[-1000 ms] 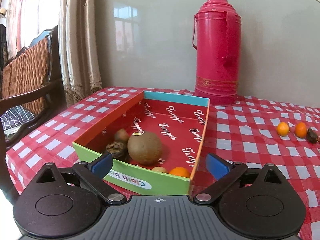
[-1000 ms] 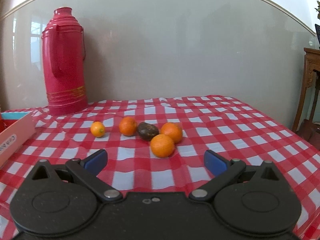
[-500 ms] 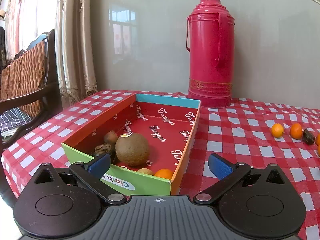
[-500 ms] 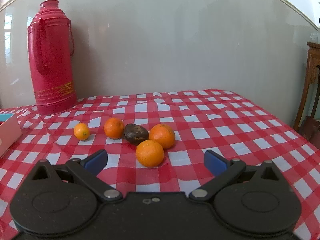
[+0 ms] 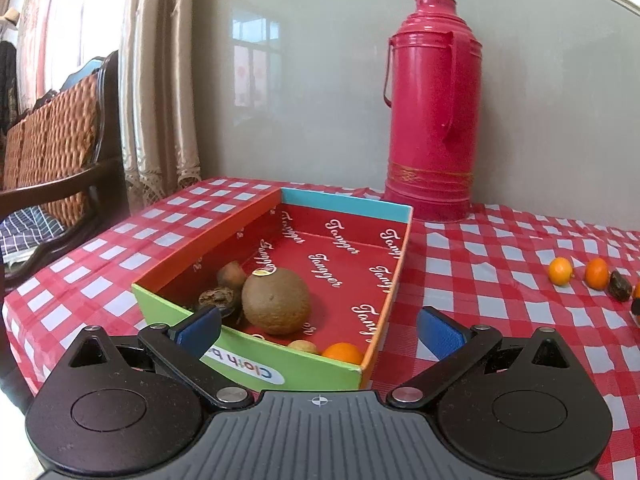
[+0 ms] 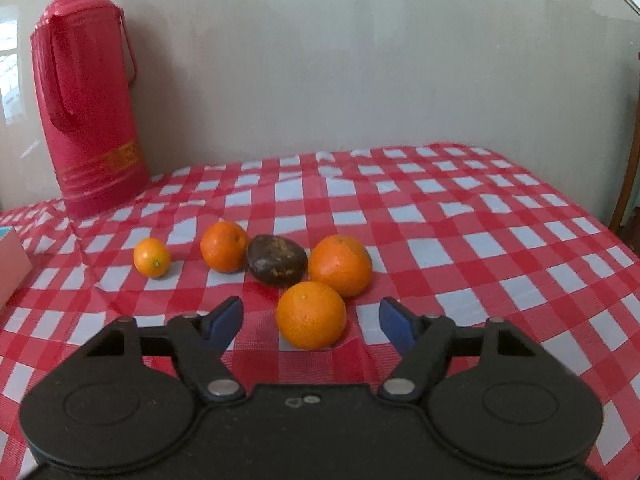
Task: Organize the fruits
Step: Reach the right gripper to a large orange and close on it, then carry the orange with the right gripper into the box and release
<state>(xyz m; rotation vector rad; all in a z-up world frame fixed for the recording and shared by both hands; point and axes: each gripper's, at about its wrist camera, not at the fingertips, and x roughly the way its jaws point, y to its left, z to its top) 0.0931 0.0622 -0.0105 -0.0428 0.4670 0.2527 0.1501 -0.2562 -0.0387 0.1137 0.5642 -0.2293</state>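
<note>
Behind box wall (image 5: 256, 354), small orange (image 5: 343, 353) half-hidden

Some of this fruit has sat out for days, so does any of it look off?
Yes. Among the loose oranges on the checked tablecloth, the dark brown, blotchy fruit looks shrivelled or spoiled, wedged between two oranges. In the box, a wrinkled dark fruit beside the big brown one looks similar.
</note>
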